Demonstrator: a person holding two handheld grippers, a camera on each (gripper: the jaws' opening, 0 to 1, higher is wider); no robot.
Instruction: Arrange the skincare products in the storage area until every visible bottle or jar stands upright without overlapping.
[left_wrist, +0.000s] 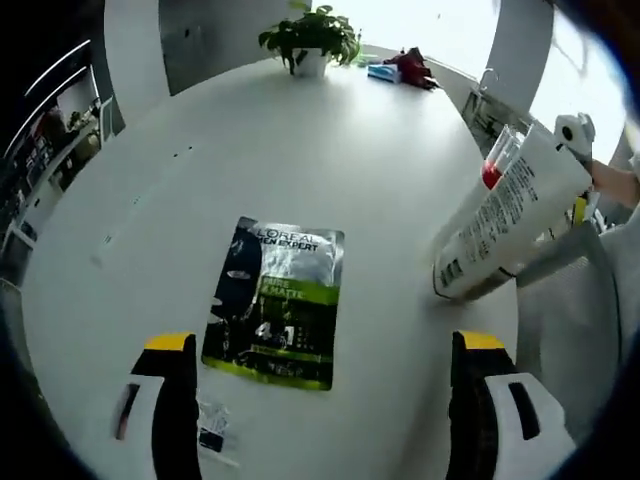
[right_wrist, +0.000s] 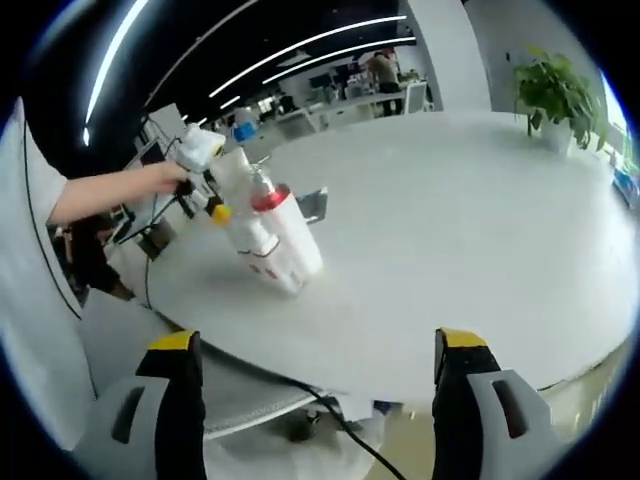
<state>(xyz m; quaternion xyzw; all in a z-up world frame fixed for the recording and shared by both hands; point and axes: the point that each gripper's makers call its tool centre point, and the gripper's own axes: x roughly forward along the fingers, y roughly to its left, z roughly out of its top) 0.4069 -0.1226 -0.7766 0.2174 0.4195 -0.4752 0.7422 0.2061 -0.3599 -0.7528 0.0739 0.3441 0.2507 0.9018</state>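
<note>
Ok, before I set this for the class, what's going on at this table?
A hand holds a gripper clamped on a white tube, which is tilted with its lower end near the round white table. A red-capped bottle sits right against the tube. A black and green sachet lies flat on the table in front of the left gripper, whose jaws stand open and empty. The right gripper is open too. Neither tube nor sachet stands upright yet.

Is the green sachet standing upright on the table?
No, the sachet lies flat, face up, on the table.
</note>
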